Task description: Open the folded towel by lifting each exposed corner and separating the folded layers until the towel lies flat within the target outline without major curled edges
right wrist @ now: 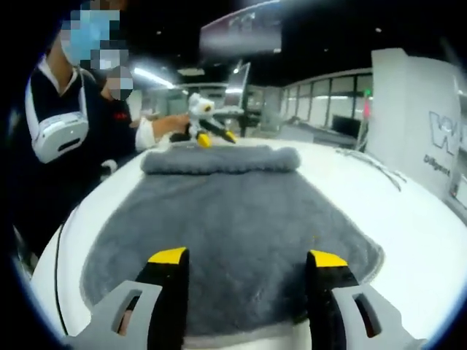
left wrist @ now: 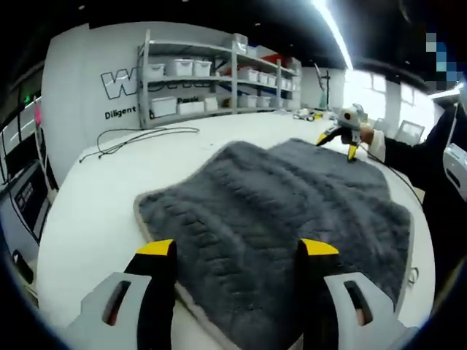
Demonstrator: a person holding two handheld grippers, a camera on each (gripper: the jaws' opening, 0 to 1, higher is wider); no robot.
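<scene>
In the left gripper view, the left claw (left wrist: 237,251) is standing released, its two yellow-tipped jaws spread wide and hovering over the near edge of the grey towel (left wrist: 284,211), gripping nothing. The towel is lying on the white worktop (left wrist: 95,211), spread out with ridged folds running across it and a pale hem showing along its near and left edges. At the towel's far corner the right claw (left wrist: 349,138) is coming into sight, held by a hand in a dark sleeve (left wrist: 412,157); whether that far claw is pinching the cloth cannot be told from here. Beyond, a black cable (left wrist: 139,138) is trailing over the worktop, and shelves (left wrist: 219,80) with white bins are standing against the wall. In the right gripper view, the right claw (right wrist: 248,264) is likewise standing released, jaws wide apart above the near part of the towel (right wrist: 233,226), holding nothing. The towel is lying broad across the worktop (right wrist: 416,233), with a rolled fold (right wrist: 219,159) lying along its far edge. Just past that fold the left claw (right wrist: 211,131) is showing, small and blurred, beside a person (right wrist: 66,138) in dark clothes who is standing at the worktop's edge.
</scene>
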